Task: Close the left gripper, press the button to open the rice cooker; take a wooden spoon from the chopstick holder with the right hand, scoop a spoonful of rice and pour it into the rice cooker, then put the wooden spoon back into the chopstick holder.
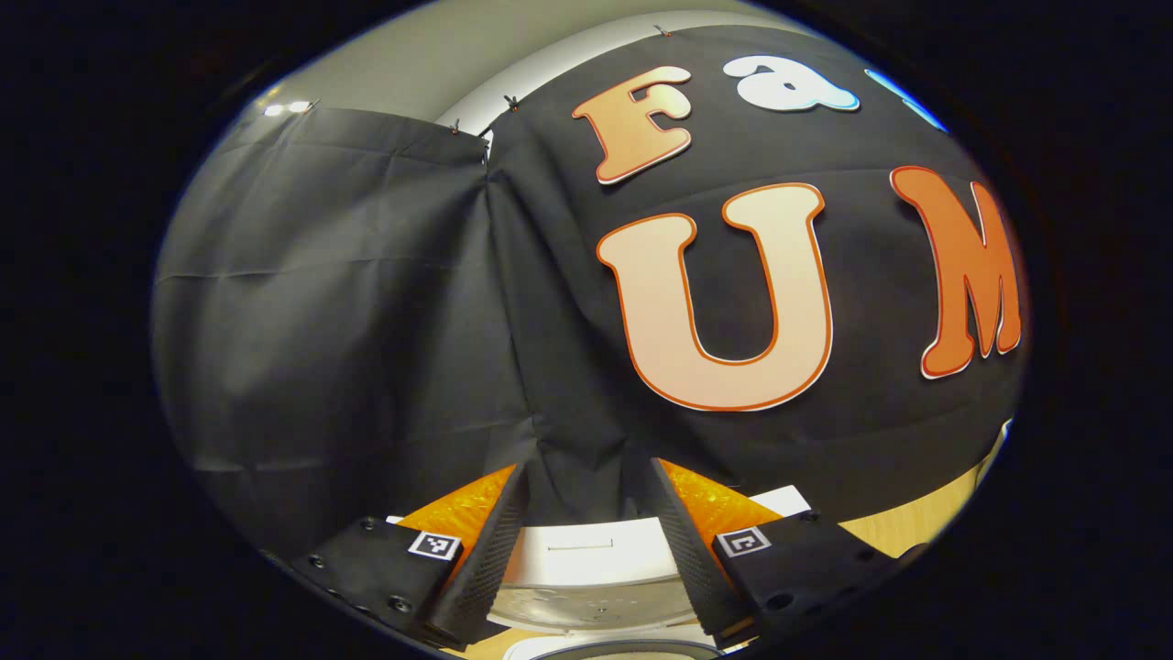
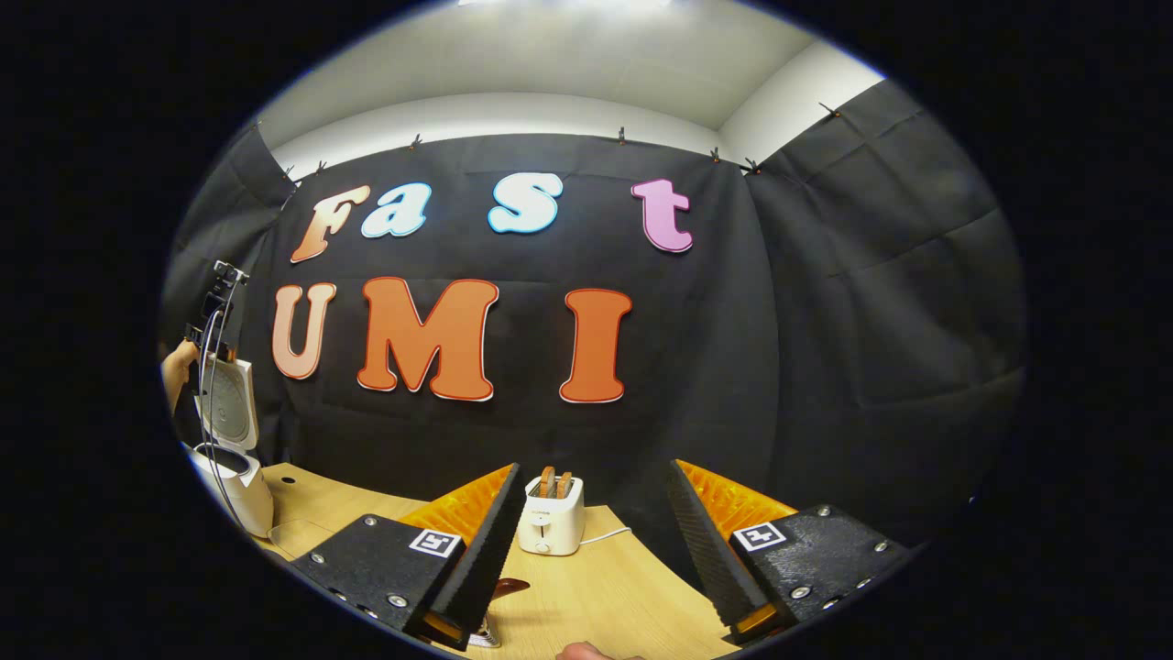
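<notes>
The white rice cooker (image 2: 240,484) stands at the table's far left with its lid (image 2: 227,403) raised upright. In the left gripper view that raised lid (image 1: 586,559) and its round inner plate fill the gap low between the fingers. My left gripper (image 1: 586,469) is open and holds nothing; in the right gripper view a hand (image 2: 177,368) holds it just above and left of the lid. My right gripper (image 2: 591,467) is open over the table. A brown rounded wooden spoon end (image 2: 509,587) pokes out beside its left finger, above a small patterned holder (image 2: 482,634).
A white toaster (image 2: 550,515) with two slices of toast stands at the back of the wooden table (image 2: 605,587), its cord running right. Black cloth walls close the booth behind and at both sides. A fingertip (image 2: 586,652) shows at the bottom edge.
</notes>
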